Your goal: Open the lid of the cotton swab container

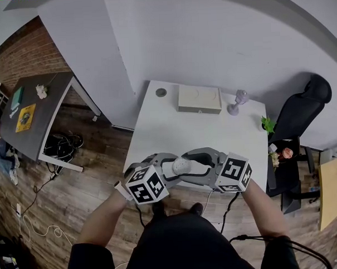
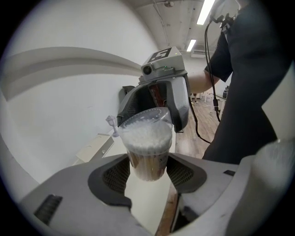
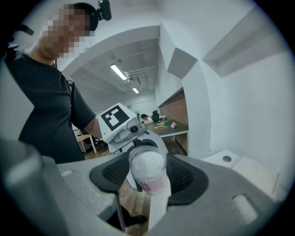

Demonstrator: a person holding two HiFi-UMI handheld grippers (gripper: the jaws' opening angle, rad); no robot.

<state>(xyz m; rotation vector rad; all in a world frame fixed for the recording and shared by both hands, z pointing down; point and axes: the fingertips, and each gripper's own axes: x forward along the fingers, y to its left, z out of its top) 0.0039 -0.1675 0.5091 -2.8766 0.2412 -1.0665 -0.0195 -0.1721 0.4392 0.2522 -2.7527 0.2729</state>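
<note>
The cotton swab container point(image 2: 147, 147) is held in the air over the near edge of the bench point(image 1: 174, 131), between the 2 grippers. The left gripper point(image 2: 147, 174) has its fingers clamped on the lower body. The right gripper point(image 3: 147, 177) is clamped nearer the clear lid point(image 2: 150, 115) (seated, as far as I can tell). The opening step looks in hand: next, the right must twist or pull the lid off while the left holds firm. White-tipped swabs point(image 2: 146, 136) pack the container full.
</note>
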